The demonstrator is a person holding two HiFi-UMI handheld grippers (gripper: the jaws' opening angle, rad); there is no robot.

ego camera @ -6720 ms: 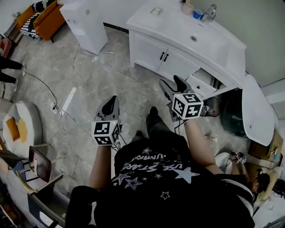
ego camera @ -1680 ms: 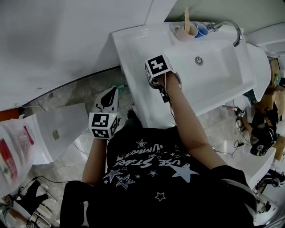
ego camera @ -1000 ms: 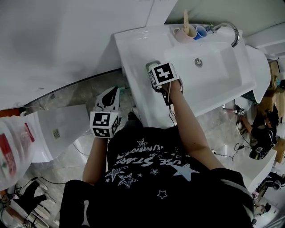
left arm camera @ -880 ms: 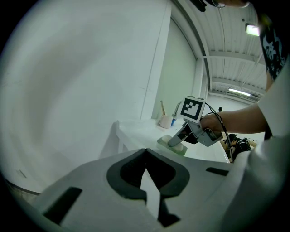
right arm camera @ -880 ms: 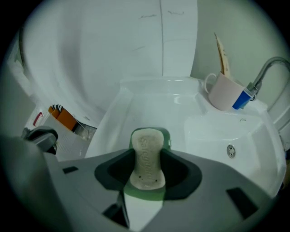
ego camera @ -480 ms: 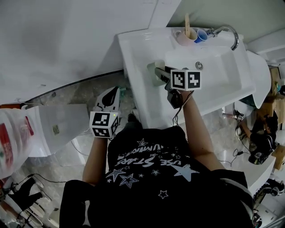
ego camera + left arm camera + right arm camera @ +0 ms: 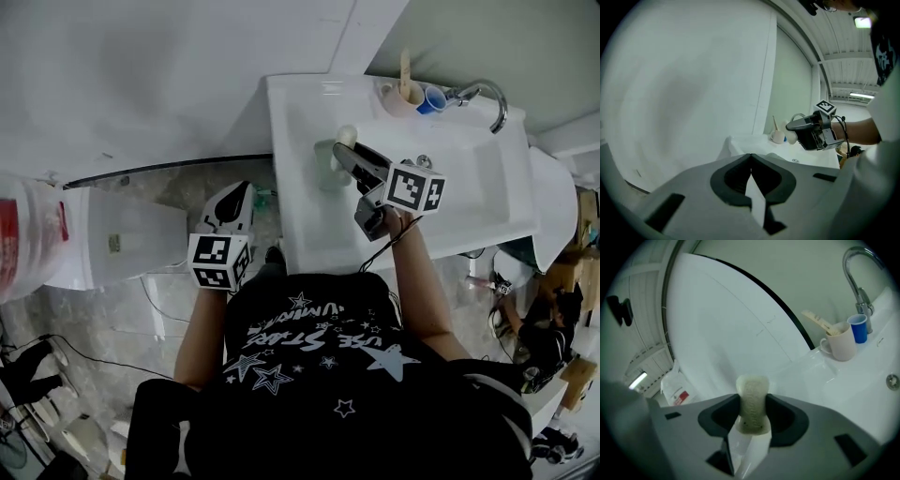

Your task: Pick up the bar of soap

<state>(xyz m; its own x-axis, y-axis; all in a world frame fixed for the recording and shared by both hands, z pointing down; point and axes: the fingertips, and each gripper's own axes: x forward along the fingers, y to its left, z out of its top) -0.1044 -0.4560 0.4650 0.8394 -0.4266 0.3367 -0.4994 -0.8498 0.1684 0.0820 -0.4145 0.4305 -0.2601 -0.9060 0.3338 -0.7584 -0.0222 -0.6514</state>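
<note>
Cream-coloured and rounded at the top, the bar of soap (image 7: pixel 752 394) stands on end between the jaws of the right gripper (image 7: pixel 753 414). The jaws are roughly half closed and press on its two broad faces. Raised lettering runs down the narrow edge of the bar, too soft to read. In the head view the bar pokes out past the jaw tips, held clear above the flat counter of the white washstand (image 7: pixel 300 225), left of the basin.

Beside the chrome tap (image 7: pixel 857 280), a pale mug (image 7: pixel 841 347) holds a flat stick and a blue cup (image 7: pixel 858 328) stands just next to it.

The left gripper (image 7: pixel 750 159) hangs off to the left of the washstand. Its jaws are pressed together with nothing between them.

A white bag (image 7: pixel 675 389) beyond the washstand carries a red label whose print cannot be made out. The person's black shirt (image 7: pixel 328 375) shows white stars and a line of white lettering that is not legible.
</note>
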